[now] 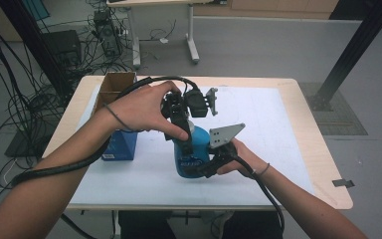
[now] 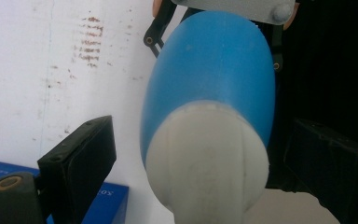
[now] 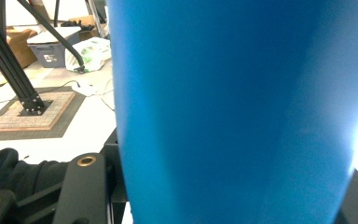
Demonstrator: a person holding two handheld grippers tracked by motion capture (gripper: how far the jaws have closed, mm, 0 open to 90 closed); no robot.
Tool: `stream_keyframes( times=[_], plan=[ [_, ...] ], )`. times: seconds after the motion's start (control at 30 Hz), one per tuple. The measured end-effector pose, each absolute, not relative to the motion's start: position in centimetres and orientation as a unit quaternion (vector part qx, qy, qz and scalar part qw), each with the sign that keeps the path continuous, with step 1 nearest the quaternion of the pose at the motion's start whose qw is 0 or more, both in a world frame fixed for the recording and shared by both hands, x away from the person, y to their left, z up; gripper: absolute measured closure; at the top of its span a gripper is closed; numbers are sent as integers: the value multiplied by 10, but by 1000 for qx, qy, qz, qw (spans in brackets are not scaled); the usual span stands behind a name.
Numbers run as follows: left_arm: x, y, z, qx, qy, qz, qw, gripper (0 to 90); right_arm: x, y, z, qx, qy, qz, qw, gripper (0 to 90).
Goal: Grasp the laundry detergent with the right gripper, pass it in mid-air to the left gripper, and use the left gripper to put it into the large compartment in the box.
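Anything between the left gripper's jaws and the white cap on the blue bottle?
Nothing visible. In the left gripper view the jaws stand open on either side of the white ribbed cap of the blue plastic bottle, with bare gaps to it. The right gripper is lower, at the bottle's body.

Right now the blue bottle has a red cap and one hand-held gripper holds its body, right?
Not quite: the cap is white, as the left gripper view shows. The rest stands: the right hand-held gripper holds the blue bottle by its body.
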State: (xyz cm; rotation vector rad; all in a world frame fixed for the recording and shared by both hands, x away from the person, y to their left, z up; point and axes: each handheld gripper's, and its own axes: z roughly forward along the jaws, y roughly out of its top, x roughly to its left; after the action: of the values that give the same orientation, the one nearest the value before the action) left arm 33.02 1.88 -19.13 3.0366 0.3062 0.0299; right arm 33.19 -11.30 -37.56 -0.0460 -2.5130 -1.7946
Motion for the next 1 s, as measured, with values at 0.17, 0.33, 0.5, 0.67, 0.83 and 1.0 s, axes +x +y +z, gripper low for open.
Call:
stream_keyframes(
  times=[0.17, 0.33, 0.5, 0.67, 0.83, 1.0],
  plan=[
    [330, 19, -192, 994, 101, 9, 42, 93, 332, -112, -376, -15, -813, -581, 27, 409],
    [329, 20, -191, 994, 102, 8, 42, 93, 332, -112, -377, -15, -815, -579, 26, 409],
    [329, 20, -192, 994, 101, 9, 41, 93, 332, -113, -376, -15, -815, -579, 24, 409],
    [329, 20, -191, 994, 101, 8, 41, 92, 332, -113, -376, -16, -815, -579, 25, 409],
    [329, 20, -191, 994, 101, 9, 41, 92, 332, -113, -376, -15, -815, -579, 25, 409],
    [328, 20, -191, 994, 102, 9, 39, 91, 332, -113, -376, -15, -815, -579, 24, 409]
  ],
)
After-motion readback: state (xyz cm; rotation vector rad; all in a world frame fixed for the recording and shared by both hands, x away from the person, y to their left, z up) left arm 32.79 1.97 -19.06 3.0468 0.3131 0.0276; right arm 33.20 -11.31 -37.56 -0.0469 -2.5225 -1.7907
